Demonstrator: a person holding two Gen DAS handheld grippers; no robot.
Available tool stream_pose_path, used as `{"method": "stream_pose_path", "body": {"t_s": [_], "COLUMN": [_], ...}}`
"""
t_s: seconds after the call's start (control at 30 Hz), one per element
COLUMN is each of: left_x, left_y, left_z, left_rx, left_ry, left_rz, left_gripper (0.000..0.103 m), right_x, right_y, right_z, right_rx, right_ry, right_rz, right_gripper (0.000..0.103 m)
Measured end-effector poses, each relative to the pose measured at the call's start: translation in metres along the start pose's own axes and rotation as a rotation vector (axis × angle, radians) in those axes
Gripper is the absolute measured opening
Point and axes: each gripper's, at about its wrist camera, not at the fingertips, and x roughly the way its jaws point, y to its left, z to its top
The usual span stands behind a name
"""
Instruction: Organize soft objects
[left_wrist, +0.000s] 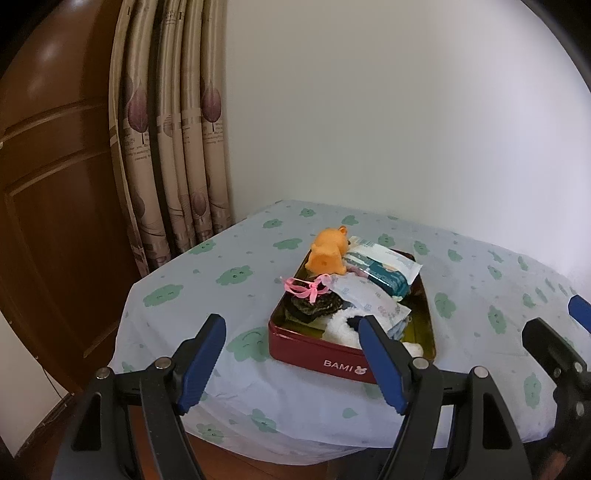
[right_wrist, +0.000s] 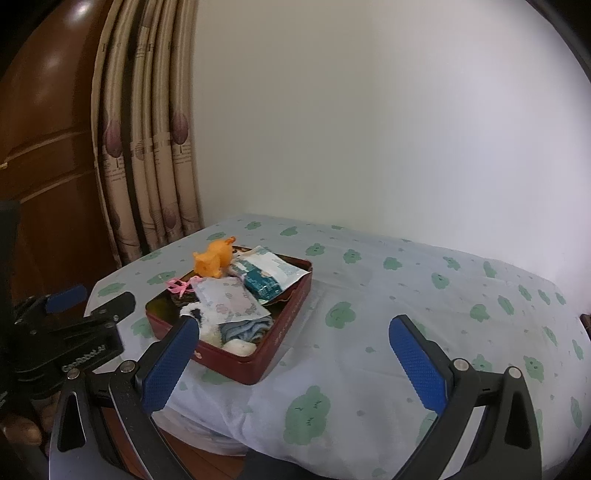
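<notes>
A red tin box marked BAMI sits on the cloth-covered table. Inside lie an orange plush animal, a teal and white tissue pack, a pale patterned packet, a pink ribbon on a dark item, and white fluffy fabric. My left gripper is open, held short of the box's near wall. My right gripper is open over the cloth to the right of the box. Neither holds anything.
The table wears a pale cloth with green cloud prints. A white wall stands behind it. Patterned curtains and a brown wooden door are at the left. The other gripper shows at each view's edge.
</notes>
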Motion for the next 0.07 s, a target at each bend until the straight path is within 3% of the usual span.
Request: {"method": "stream_pose_path", "body": {"t_s": [0.07], "left_x": [0.0025], "left_y": [-0.0046], "left_z": [-0.0002], "left_rx": [0.031], "left_ry": [0.014], "left_rz": [0.023], "left_gripper": [0.077], "right_x": [-0.0055], "right_y": [-0.005], "right_z": [-0.0029], "right_rx": [0.008], "right_ry": [0.0], "right_rz": [-0.018], "right_gripper": [0.102]}}
